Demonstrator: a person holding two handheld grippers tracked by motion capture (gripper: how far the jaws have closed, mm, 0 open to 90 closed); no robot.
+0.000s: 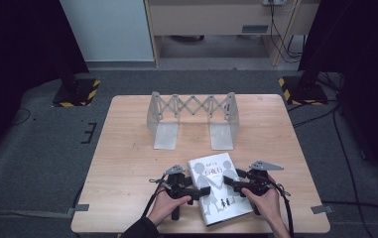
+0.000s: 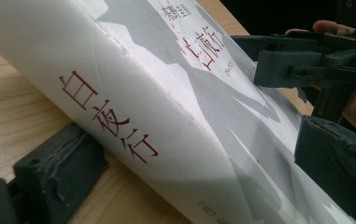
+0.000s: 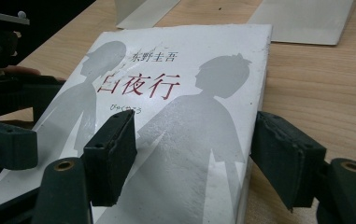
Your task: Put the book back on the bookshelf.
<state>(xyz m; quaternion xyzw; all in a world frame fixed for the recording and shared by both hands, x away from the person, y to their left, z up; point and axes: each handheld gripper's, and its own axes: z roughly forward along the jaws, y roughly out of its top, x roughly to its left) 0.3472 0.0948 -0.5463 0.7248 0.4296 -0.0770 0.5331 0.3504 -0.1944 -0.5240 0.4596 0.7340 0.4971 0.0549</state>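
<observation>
A white book with grey silhouettes and red title characters lies flat near the table's front edge. My left gripper is open at the book's left side. In the left gripper view the spine sits between the jaws of the left gripper, one jaw on the table against the spine and the other over the cover. My right gripper is open at the right side. In the right gripper view the right gripper straddles the book's right edge, one jaw over the cover and one over the wood.
A grey metal expanding book rack stands at the back middle of the wooden table, its two flat base plates pointing toward the book. Bare wood lies between rack and book. The table's front edge is just behind the hands.
</observation>
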